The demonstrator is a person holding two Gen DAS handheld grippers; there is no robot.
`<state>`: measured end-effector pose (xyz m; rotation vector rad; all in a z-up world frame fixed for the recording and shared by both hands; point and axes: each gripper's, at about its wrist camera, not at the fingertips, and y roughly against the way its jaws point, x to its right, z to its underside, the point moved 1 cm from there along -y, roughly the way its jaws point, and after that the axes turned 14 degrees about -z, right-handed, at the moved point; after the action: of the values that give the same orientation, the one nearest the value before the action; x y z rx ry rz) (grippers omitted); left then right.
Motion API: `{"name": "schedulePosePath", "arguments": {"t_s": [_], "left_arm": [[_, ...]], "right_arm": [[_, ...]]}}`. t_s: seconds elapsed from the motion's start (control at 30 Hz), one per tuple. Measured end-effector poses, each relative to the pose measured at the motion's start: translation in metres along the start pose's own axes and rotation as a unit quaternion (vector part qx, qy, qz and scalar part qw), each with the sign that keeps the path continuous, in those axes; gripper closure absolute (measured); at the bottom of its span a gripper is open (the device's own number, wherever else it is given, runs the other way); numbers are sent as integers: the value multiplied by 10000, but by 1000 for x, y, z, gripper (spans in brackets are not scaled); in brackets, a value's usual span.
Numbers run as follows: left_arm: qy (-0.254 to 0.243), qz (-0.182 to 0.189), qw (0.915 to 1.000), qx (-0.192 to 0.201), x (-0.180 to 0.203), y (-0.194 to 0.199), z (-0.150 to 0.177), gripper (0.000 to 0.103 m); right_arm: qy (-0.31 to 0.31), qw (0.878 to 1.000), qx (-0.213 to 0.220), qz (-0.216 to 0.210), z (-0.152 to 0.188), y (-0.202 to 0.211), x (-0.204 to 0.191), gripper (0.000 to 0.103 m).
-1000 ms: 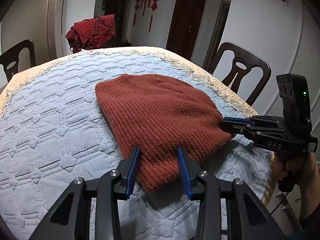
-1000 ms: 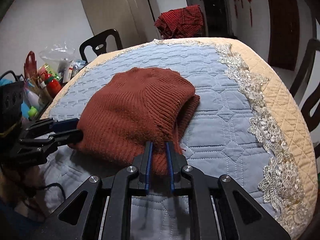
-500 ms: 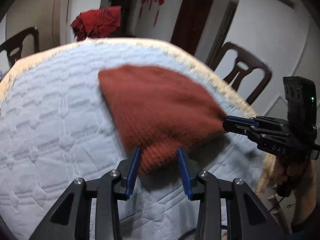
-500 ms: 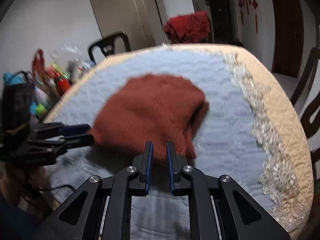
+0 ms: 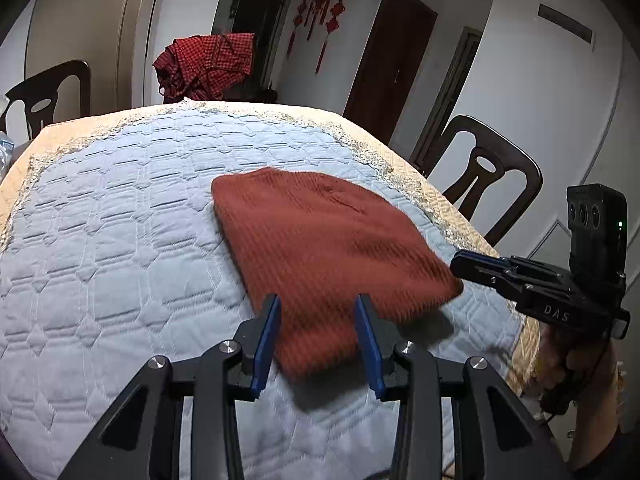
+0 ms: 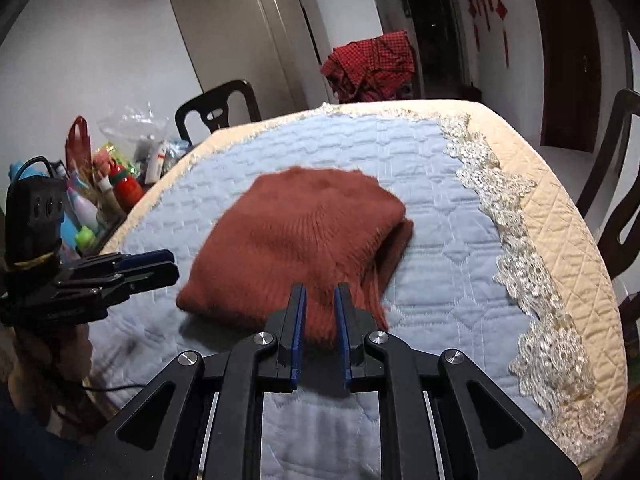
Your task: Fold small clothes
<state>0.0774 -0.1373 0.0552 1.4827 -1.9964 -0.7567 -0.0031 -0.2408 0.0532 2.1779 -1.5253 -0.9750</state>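
Left tongs (image 5: 316,300): part spread, the near hem of the knitted garment (image 5: 320,232) fills the gap and the pads look pressed on it. Right tongs (image 6: 320,292): narrow gap with the hem bunched between; the jaws have just been opening a touch, but the pads look to be on the cloth.

Garment sits mid-counter (image 5: 120,240) on the blue quilted cover. The near edge looks raised, with a shadow under it.

My read is that the step in hand is carrying the near hem over to the far edge. To do it well:
- keep both tongs level and moving together so the fold line stays straight
- tighten the right grip before travelling; thick knit slips
- lay the hem down flush, then release

Hard to make out:
- the hem is motion-blurred in both views, so real pad contact is a guess
- can't tell how many layers each side pinches
- the underside and far edge are hidden
- the person's hands are mostly cut off at the frame edges
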Motion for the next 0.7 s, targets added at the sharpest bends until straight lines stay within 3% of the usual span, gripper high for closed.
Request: {"name": "schedulePosePath", "arguments": {"t_s": [0.23, 0.37, 0.7], "left_arm": [[-4, -144, 9997, -192, 8, -29, -4, 63], [-35, -185, 9996, -200, 10, -27, -6, 63], [49, -245, 9997, -38, 6, -10, -14, 62]], "right_arm": [[-270, 9996, -38, 41, -5, -22, 15, 88], [-497, 9987, -124, -41, -1, -27, 24, 88], [-308, 9995, -23, -7, -9, -9, 12, 87]]}}
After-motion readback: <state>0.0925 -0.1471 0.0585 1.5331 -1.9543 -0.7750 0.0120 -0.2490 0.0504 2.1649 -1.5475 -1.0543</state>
